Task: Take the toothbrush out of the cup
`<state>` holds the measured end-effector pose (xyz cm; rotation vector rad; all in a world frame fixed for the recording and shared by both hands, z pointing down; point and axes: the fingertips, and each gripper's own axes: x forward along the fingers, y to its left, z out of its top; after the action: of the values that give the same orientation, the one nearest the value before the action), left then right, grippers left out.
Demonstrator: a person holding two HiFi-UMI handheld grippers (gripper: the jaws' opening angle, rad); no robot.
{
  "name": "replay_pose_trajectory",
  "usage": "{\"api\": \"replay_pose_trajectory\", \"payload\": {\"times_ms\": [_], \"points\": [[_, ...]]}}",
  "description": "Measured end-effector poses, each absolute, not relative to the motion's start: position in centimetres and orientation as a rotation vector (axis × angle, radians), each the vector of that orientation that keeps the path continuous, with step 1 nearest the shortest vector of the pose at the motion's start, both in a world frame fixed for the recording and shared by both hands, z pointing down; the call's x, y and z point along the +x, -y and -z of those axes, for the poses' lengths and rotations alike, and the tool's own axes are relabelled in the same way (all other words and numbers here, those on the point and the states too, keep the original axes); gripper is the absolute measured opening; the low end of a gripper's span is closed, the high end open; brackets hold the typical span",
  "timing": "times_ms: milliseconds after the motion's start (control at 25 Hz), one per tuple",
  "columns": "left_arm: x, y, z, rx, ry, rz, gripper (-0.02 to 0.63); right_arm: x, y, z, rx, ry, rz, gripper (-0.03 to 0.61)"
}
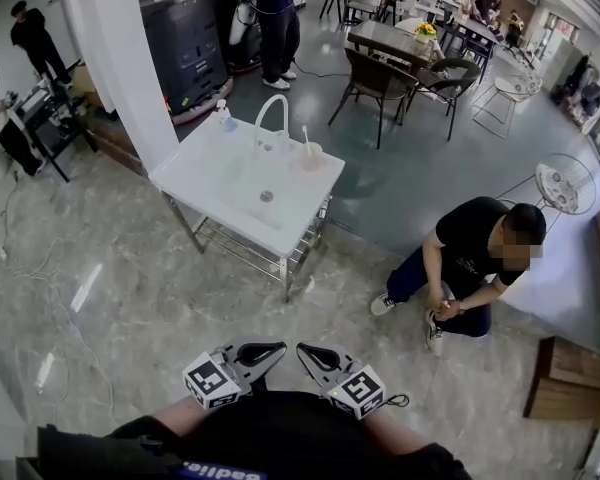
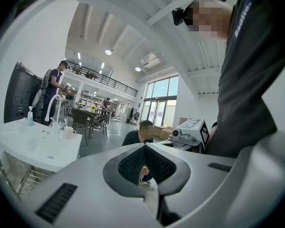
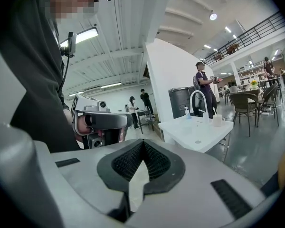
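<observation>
I hold both tools low against my body, well apart from the white sink stand (image 1: 205, 183) across the floor. My left gripper (image 1: 252, 352) has its jaws closed tip to tip with nothing between them, and my right gripper (image 1: 318, 356) is the same. Each gripper's own view confirms this, showing only a small diamond-shaped gap behind the meeting pads.

From the head view, the cup (image 1: 311, 155) stands on the stand's far right corner, just beside the curved faucet (image 1: 271, 118). A thin pale stick rises from it. I take it for the toothbrush (image 1: 305, 137), though it is too small to be sure. A soap bottle (image 1: 223, 116) sits at the far left corner.

The left gripper view alone lines up a crouching person (image 2: 141, 133) just beyond my jaw tips. The right gripper view instead shows my other tool held alongside, with the cup on the stand off to the right.
</observation>
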<state>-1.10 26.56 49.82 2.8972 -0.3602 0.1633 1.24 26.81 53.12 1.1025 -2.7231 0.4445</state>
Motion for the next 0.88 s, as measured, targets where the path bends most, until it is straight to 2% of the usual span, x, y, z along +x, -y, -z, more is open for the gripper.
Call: {"api": "replay_pose_trajectory", "payload": {"times_ms": [880], "points": [[-5.0,-11.1,-49.7,2.954,0.215,-0.150,0.009,-2.0,-11.9,-53.6,1.246,2.626,-0.488,0.006]]}}
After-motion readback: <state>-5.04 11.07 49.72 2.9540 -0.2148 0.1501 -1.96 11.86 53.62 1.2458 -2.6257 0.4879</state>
